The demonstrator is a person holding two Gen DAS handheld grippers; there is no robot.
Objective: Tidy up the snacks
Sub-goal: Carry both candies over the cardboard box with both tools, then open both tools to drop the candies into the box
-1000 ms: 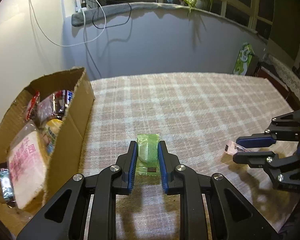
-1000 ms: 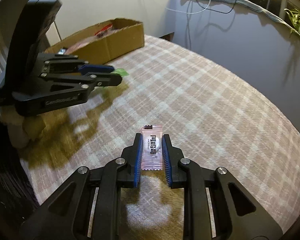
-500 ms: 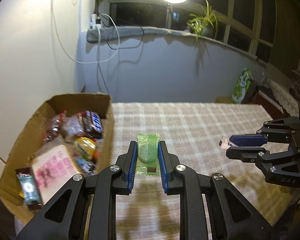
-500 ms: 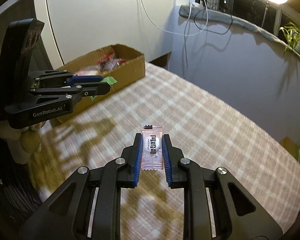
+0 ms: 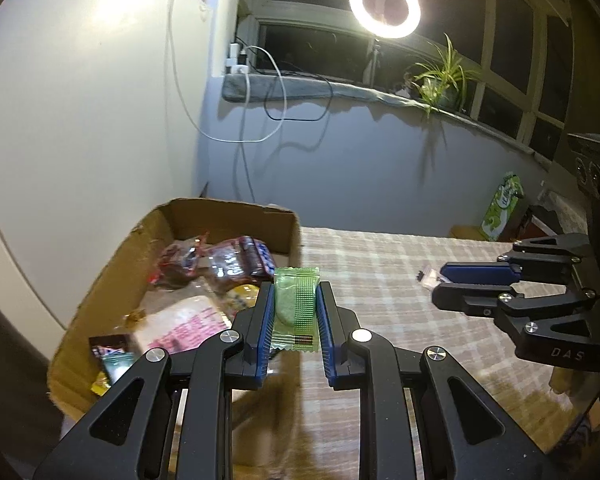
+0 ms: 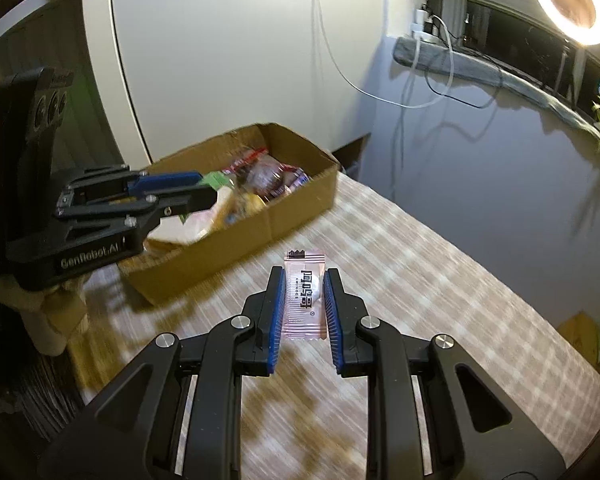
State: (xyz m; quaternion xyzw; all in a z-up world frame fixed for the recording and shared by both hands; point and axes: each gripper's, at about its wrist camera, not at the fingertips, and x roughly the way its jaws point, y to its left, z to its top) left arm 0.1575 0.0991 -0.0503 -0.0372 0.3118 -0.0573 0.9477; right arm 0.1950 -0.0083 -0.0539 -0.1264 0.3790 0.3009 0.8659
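Note:
My left gripper (image 5: pixel 294 296) is shut on a green snack packet (image 5: pixel 295 310) and holds it in the air over the right rim of the cardboard box (image 5: pixel 112 280), which holds several wrapped snacks. My right gripper (image 6: pixel 303 280) is shut on a pink snack packet (image 6: pixel 303 294) and holds it above the checked tablecloth (image 6: pixel 420 300), right of the box (image 6: pixel 300 204). In the right wrist view the left gripper (image 6: pixel 204 196) hangs over the box with the green packet (image 6: pixel 214 179). In the left wrist view the right gripper (image 5: pixel 440 284) holds the pink packet (image 5: pixel 429 277).
A white wall and a grey ledge with cables (image 5: pixel 260 92) stand behind the box. A ring light (image 5: pixel 384 0) and a potted plant (image 5: pixel 440 76) are on the sill. A green bag (image 5: pixel 504 208) stands at the table's far right.
Both grippers have risen off the table with their packets and moved left toward the box. The left gripper is now over the box's rim.

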